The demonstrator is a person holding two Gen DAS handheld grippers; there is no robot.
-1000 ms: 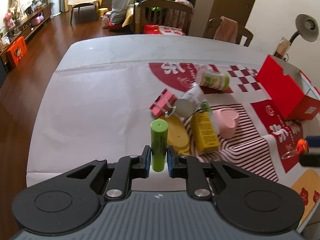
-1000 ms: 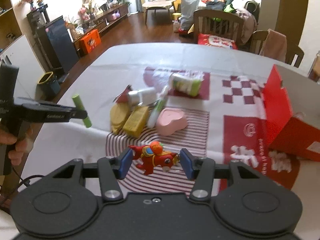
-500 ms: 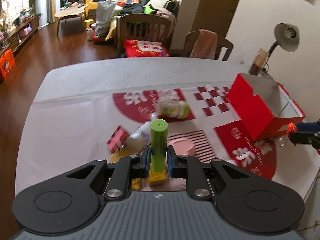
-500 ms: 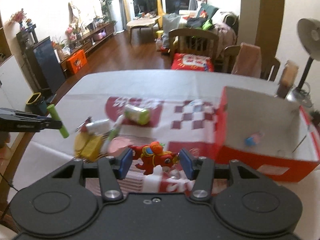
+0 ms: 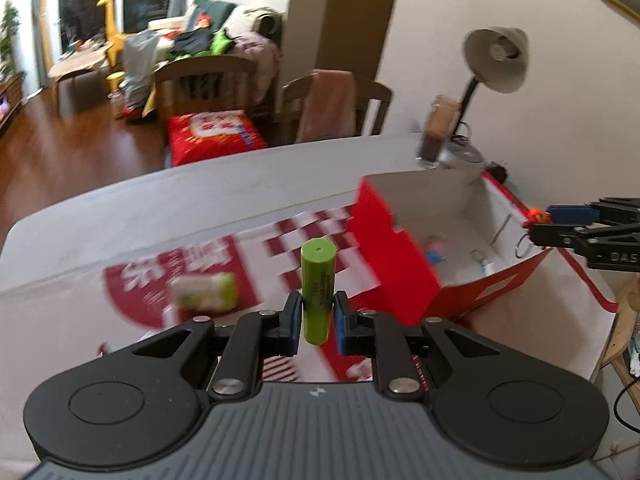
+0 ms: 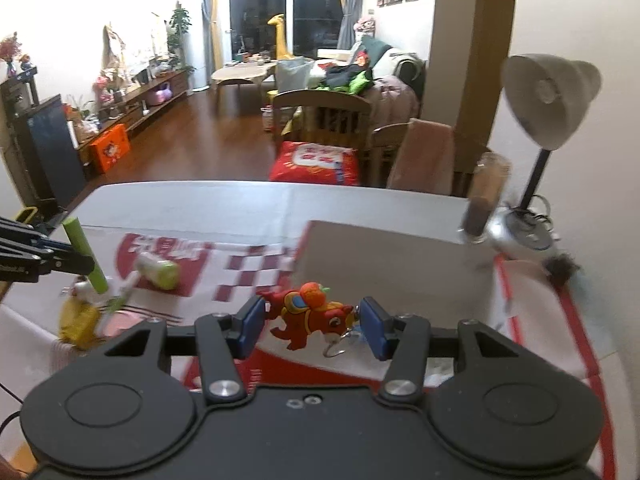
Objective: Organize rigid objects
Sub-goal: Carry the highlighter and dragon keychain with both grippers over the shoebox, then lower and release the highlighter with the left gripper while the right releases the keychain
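Above the table's (image 5: 208, 200) near edge, the left gripper (image 5: 317, 317) is clamped tight on a lime-green cylinder (image 5: 318, 280), which stands upright between the blue pads, its flat top showing a small centre dot and dark print running down its side. Over the red box (image 5: 396, 256) at the table's right edge, the right gripper (image 6: 313, 322) has its fingers part-way apart and pressed on a red cartoon animal toy (image 6: 310, 310) with an orange ball on its back and a metal ring hanging below. Blurred, a pale green bottle (image 5: 204, 290) lies on the red-and-white cloth (image 5: 240, 256).
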